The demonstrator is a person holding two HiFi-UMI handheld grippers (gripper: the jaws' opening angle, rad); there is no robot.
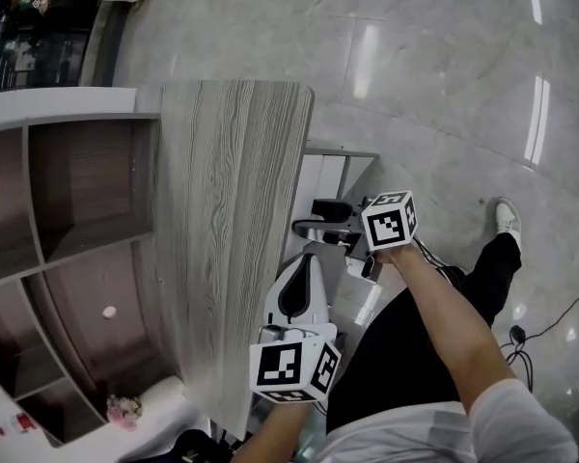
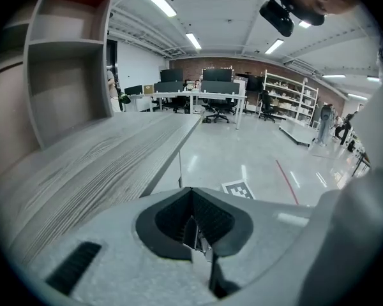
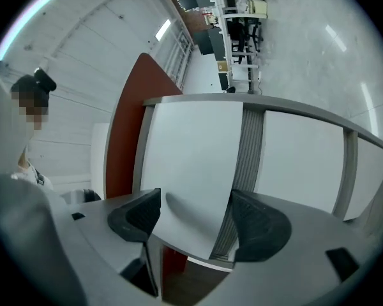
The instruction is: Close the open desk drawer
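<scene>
Head view: surface (image 1: 232,210) edge runs alongside the white drawer unit (image 1: 328,177), with open floor (image 1: 444,114) to the right. My right hand-held gripper (image 1: 314,220) is at the unit and my left hand-held gripper (image 1: 307,256) is by the surface edge.
Left gripper view: jaws together, empty.
Right gripper view: jaws wide apart, drawer front (image 3: 191,152) between them, not gripped.

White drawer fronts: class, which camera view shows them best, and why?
The right gripper view: the drawer fronts fill the frame beyond the open fingers of the right gripper. The head view shows only a narrow strip from above, beside the desk. The left gripper view shows none.
</scene>
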